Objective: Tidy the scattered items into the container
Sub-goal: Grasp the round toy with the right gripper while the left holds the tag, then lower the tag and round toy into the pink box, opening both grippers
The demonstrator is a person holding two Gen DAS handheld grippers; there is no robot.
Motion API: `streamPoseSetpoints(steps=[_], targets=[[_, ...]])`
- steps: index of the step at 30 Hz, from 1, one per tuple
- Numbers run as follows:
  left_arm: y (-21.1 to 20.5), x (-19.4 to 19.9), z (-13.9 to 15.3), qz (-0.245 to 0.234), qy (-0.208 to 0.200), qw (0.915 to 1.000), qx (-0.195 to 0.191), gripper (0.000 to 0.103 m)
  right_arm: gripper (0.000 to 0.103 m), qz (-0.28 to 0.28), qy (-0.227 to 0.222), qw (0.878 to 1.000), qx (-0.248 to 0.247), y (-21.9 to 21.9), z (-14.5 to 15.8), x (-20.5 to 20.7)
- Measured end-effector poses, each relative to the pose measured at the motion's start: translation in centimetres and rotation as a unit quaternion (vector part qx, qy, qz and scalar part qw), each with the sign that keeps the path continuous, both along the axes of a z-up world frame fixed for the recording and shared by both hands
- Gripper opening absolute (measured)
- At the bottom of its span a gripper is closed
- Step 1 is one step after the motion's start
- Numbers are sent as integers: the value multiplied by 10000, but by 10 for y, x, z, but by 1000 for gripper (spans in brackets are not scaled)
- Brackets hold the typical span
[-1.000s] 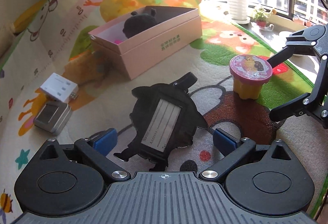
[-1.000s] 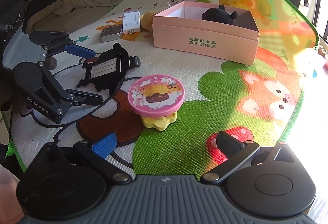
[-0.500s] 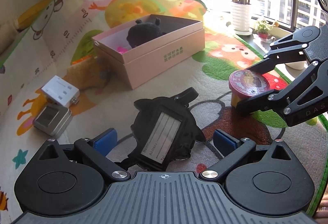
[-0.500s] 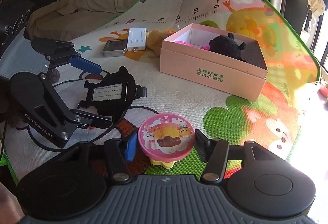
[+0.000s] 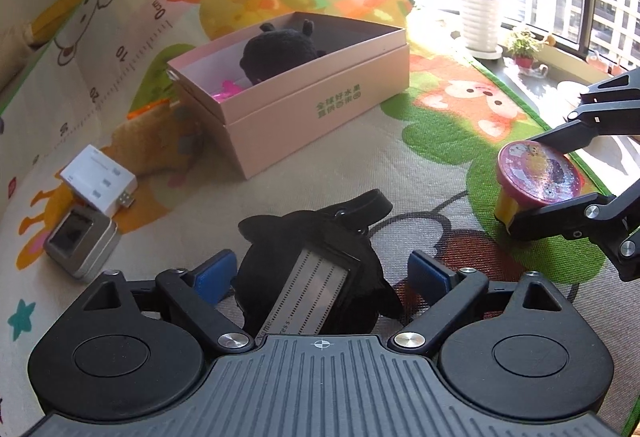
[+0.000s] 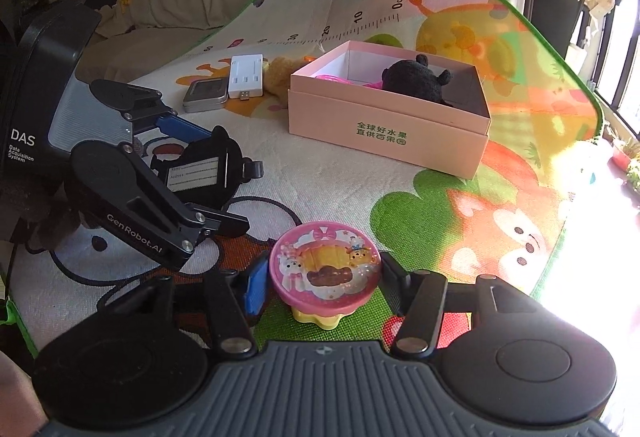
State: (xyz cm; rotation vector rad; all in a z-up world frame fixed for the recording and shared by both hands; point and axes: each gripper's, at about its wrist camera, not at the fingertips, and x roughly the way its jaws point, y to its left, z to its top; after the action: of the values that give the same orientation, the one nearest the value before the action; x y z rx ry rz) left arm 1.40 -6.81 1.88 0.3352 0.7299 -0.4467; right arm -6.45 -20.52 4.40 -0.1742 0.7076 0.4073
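Black luggage tag (image 5: 316, 269) tilted between my left fingers (image 5: 212, 275), pink-lidded yellow cup (image 6: 325, 271) upright between my right, open pink box (image 6: 390, 125) beyond holding black plush (image 6: 416, 79).

We note a pale pink box (image 6: 384, 133) with green lettering, a black plush (image 6: 416, 81) inside. The black tag (image 5: 316, 269) bears a white lined label. The toy cup (image 6: 324, 269) is yellow under a pink cartoon-printed lid. The mat (image 6: 440, 205) shows green-edged cartoon animals.

You see a matt pink cardboard box (image 6: 384, 133), a brushed metal tin (image 5: 78, 241), a glossy plastic toy lid (image 6: 324, 269) and a woven-textured play mat (image 5: 340, 173).
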Motion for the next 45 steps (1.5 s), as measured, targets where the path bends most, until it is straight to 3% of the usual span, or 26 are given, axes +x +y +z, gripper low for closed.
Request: streamPoseSetpoints(steps=[6,12,20,27,31,38,41,45], targets=[[7,-16,10,196,-153,9996,-108,78,56,-13,-8,10000,83,-3,8,-3],[2,-35,44,79,-533,9975,-456,78,56,-213,-114,9996,146,-15,25,-4],[-13,-30,79,-86,-722,9902,-1196,78,56,-238,-382,9988,197,-27,48,-8],[-21,24,96,107,-651,9811,-1817,78,56,-395,-518,9964,550,-52,74,8],[-15,77,104,463,-452,9695,-2363,78,56,-540,-752,9939,601,-66,91,31],[-15,175,91,1262,-198,9516,-2796,79,56,-592,-938,9922,569,-72,100,81],[-14,195,82,1353,-122,9527,-2717,95,56,-585,-890,9924,614,-70,99,101],[-1,184,81,1322,-319,9597,-2461,98,56,-624,-799,9927,657,-67,97,126]])
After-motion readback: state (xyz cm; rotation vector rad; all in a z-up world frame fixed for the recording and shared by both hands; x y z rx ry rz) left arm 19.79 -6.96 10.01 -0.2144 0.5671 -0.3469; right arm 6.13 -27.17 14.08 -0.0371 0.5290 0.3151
